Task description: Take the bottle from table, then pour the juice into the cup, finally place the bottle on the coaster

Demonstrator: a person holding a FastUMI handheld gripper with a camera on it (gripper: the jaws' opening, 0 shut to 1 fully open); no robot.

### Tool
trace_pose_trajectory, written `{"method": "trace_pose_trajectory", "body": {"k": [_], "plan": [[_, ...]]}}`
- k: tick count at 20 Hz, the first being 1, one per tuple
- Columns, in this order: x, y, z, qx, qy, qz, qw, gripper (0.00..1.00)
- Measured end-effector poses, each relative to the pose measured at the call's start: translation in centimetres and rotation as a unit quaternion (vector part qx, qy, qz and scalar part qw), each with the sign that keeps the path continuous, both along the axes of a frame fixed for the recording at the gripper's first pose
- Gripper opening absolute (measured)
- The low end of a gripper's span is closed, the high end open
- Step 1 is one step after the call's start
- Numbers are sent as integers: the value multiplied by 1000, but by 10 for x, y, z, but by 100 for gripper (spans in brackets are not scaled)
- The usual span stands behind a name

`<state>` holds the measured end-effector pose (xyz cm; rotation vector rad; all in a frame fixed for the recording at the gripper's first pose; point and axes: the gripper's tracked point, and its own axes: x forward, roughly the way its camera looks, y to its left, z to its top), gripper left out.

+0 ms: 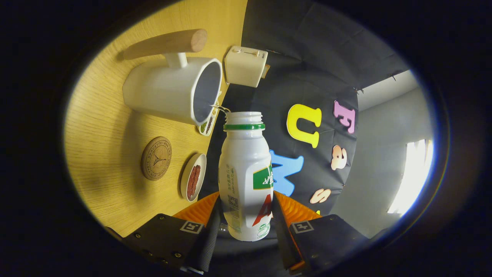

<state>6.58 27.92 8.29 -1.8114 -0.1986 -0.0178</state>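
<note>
**Bottle tilted at cup mouth, pour in progress**

The hand-held gripper [246, 219] was clamped on the bottle [246, 173], 1 finger on each side of its lower body. Bottle was uncapped and rolled sideways relative to the surface [103, 127]; its open neck sat just beside the rim of the cup [173, 92], and a thin stream crossed from neck to cup. Coaster [156, 158] lay on the surface near the cup's base, with 2 small dishes [193, 182] between it and the bottle.

Judgement: thin plastic, light, smooth label, likely to flex or slip; the low, mid-body hold looked right.
</note>
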Motion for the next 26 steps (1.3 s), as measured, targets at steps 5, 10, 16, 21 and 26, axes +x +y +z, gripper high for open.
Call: {"method": "trace_pose_trajectory", "body": {"k": [5, 10, 16, 21, 26], "plan": [[1, 1, 1, -5, -2, 3, 1000, 68], [0, 2, 2, -15, -7, 8, 1000, 68], [0, 3, 3, -33, -16, 17, 999, 68], [2, 3, 5, -43, -20, 20, 999, 68], [2, 3, 9, -55, -25, 24, 998, 68]]}}
